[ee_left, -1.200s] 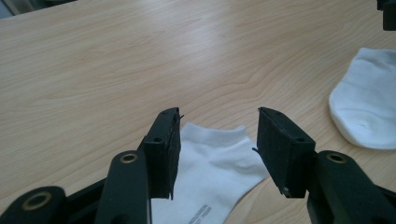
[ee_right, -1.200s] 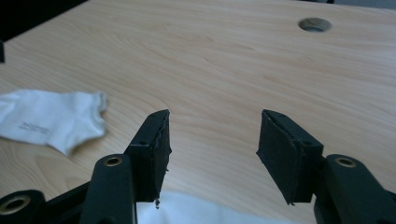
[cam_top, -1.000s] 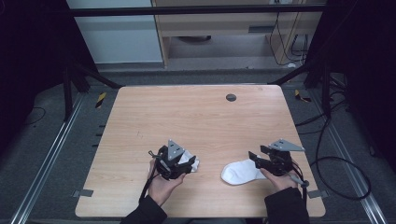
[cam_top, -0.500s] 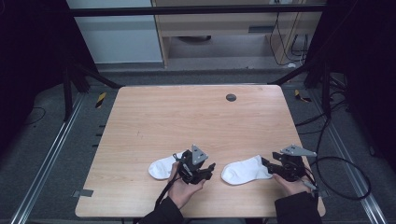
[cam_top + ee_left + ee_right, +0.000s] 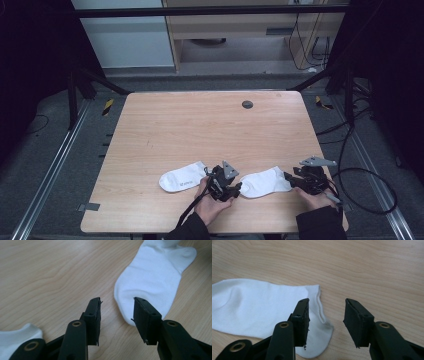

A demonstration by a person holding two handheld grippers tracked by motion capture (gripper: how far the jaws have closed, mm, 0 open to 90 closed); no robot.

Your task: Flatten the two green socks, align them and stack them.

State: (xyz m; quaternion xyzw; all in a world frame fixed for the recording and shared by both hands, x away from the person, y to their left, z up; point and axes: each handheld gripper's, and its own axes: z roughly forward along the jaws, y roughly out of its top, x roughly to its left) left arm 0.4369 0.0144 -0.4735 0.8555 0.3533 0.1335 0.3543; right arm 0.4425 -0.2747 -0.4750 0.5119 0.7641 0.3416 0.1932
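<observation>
While both socks lie flat on the desk (image 5: 165, 130), I have my left tool (image 5: 235, 189) at the toe end of the right-hand white sock (image 5: 265, 182), down near the desk's six o'clock edge. In the left gripper view that sock's rounded toe sits between the two black jaws, nearer the right one; the jaws stand apart and have just been closing, but the pads do not press the cloth. The left-hand white sock (image 5: 182, 177) lies just at nine o'clock of this tool, and a corner of it shows at the bottom left of the left gripper view.

My right tool (image 5: 289, 180) sits at the opposite end of the right-hand sock, at about three o'clock of it. In the right gripper view the cuff's open edge, with a faint grey smudge, runs under the left jaw and into the gap; these jaws too are apart, have just been closing, and are not yet clamped on the fabric.

A small dark round fitting (image 5: 247, 104) sits in the desk top at twelve o'clock, well apart from both socks.
</observation>
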